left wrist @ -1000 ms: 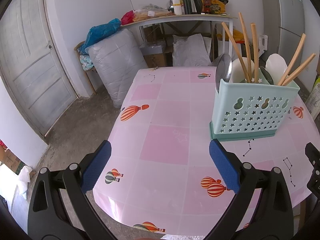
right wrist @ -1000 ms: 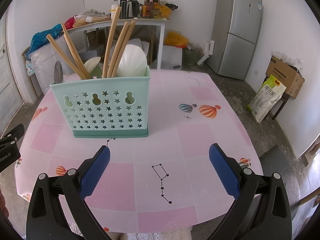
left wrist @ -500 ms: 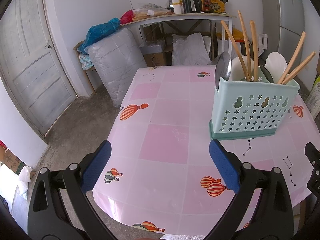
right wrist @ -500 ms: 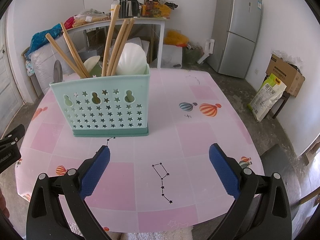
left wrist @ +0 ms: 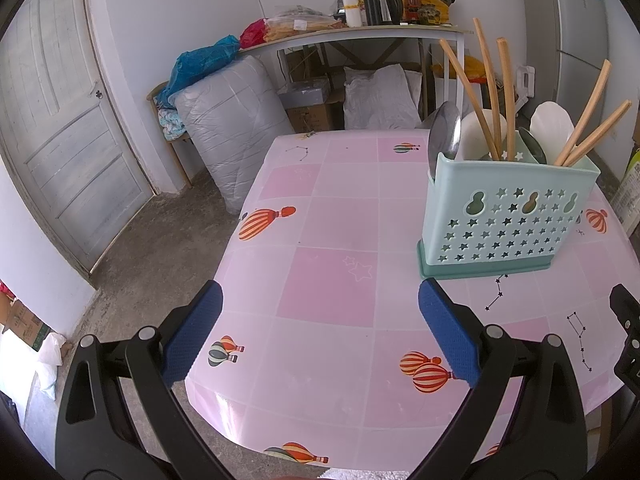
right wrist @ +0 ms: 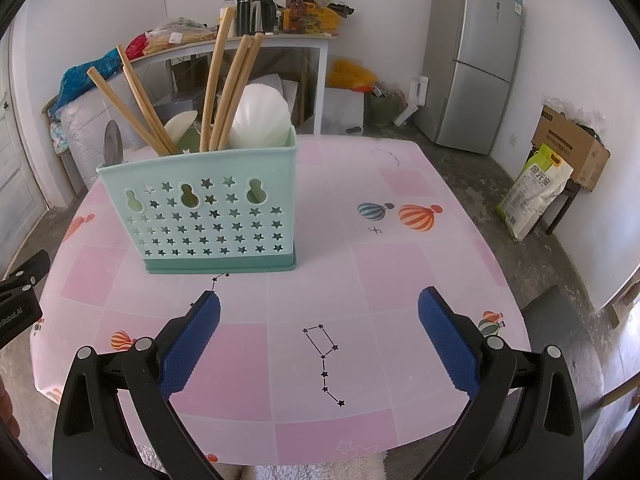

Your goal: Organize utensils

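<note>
Both hand-held grippers, left [left wrist: 320,332] and right [right wrist: 319,340], are held open and empty; the mint-green perforated plastic utensil caddy [right wrist: 208,216] is seen upper left of the right one, nearer it.

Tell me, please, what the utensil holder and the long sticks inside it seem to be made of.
Utensil holder: likely moulded plastic, matte mint green, with cleanly cut star and gourd holes. Long sticks: apparently bare wood or bamboo, with a tan, dull surface and square-cut ends.

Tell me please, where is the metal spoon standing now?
The metal spoon stands bowl-up at the left end of the green utensil holder, beside the wooden sticks; the right wrist view shows it there too.
</note>
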A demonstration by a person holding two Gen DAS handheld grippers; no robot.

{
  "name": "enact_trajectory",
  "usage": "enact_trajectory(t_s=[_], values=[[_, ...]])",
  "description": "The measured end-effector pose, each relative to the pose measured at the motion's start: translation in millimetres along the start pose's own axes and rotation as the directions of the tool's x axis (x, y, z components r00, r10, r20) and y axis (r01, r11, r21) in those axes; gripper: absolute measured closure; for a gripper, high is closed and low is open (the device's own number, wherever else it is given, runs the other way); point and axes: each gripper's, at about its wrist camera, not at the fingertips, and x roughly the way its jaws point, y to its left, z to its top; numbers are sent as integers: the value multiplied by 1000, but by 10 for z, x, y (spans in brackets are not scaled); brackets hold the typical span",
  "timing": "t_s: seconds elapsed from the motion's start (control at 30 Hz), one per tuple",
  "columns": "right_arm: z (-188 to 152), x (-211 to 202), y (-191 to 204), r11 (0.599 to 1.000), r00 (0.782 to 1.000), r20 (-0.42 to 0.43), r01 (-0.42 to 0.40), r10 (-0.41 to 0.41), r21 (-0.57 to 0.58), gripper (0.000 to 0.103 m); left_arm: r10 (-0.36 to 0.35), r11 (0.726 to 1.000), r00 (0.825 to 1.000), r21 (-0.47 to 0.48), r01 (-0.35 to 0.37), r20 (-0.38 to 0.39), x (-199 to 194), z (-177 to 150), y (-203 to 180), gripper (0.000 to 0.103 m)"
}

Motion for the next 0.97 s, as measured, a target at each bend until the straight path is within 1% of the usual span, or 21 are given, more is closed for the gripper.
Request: enact_trajectory(t_s=[0.8, 0.97], values=[[0, -2, -6, 1000, 1000, -1, -4, 4, 6, 7, -3, 1000, 1000, 0, 3, -1, 4, -33, -8, 9], [8, -4, -7, 1000, 1000, -1, -5, 5, 5, 7, -3, 1000, 1000, 7, 3, 10, -8, -11, -11, 9]])
